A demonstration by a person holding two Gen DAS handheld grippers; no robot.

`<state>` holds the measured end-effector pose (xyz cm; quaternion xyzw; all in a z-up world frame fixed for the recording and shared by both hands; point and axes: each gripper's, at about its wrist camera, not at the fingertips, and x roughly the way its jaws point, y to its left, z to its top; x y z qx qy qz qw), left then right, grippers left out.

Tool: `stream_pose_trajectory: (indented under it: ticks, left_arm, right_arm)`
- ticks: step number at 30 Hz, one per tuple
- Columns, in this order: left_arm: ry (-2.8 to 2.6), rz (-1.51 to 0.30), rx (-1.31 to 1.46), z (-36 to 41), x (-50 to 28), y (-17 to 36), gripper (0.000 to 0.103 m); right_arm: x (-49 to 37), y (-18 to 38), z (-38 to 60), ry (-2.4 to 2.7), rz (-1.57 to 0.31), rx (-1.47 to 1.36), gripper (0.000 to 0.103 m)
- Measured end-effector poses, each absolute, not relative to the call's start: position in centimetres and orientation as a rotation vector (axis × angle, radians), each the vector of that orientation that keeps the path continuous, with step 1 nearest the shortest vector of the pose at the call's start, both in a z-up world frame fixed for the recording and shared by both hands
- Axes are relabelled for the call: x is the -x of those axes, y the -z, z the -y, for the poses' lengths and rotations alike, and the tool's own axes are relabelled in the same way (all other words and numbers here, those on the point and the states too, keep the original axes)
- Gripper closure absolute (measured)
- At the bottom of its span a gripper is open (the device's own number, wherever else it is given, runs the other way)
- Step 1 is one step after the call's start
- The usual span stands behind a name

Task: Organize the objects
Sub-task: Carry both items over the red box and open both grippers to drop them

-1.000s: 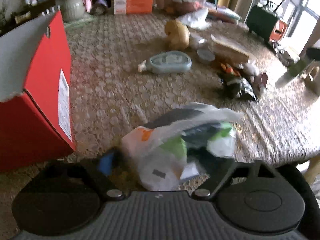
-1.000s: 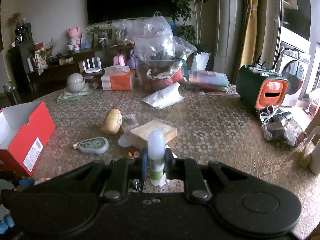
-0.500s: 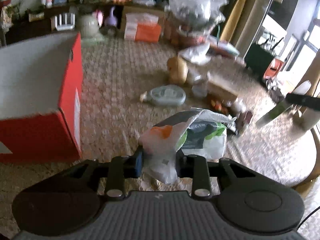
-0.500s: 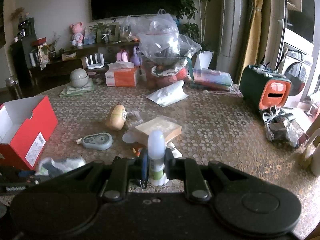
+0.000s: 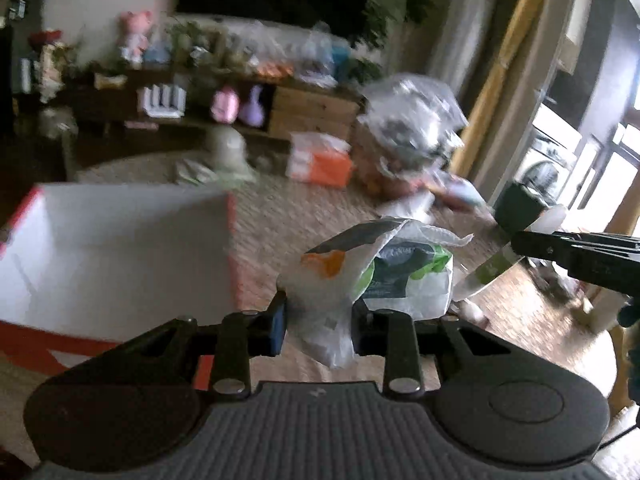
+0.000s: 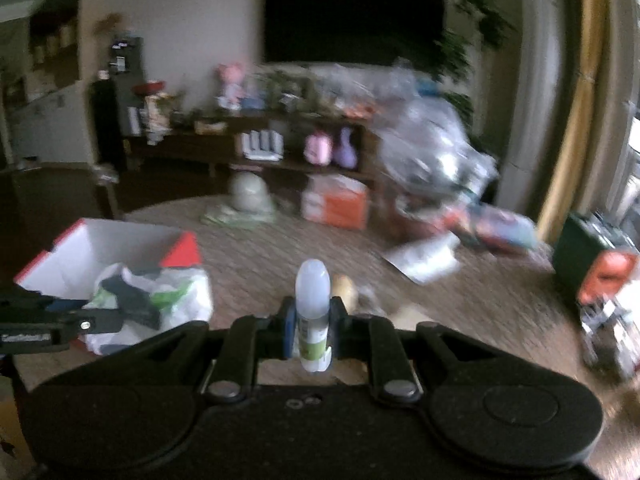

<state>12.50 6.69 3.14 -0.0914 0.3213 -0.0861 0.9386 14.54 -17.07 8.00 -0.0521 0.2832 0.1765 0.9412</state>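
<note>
Crumpled white plastic bag (image 5: 372,276), clamped

Both views were dim and motion-blurred; daylight glared from the right edge, with fisheye bending and dark corners.

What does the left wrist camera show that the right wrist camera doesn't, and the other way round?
Only the left wrist view shows the left gripper head-on, pinching the plastic bag. Only the right wrist view shows the right gripper head-on, clamped on the small white bottle, plus the green and orange case. Both show the red box, the orange tissue box, the bag and the bottle.
</note>
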Motion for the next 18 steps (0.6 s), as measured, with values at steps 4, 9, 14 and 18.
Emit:
stream_pose_trajectory:
  ticks: [4,9,14,18]
  left_arm:
    - [0.094,-0.649,0.183,-10.1,-13.1,-3.9,0.074]
    - [-0.002,-0.657,0.155,-14.4,-14.0,-3.8,0.074]
    - [-0.089,-0.677,0.104,-17.8,-15.5,-2.7,0.074]
    - [-0.125,-0.718,0.083,-20.0,-16.4,-1.5,0.074]
  right_arm:
    - [-14.9,-9.3,12.2,-0.448,-0.532,0.154,0.086]
    - [-16.1,-9.4,6.4,-0.527,-0.502,0.197,0.086]
    - [-17.6,-8.0,0.8,-0.58,-0.52,0.234,0.086]
    - [-18.8,-6.1,-3.2,-0.599,-0.549,0.276,0.086]
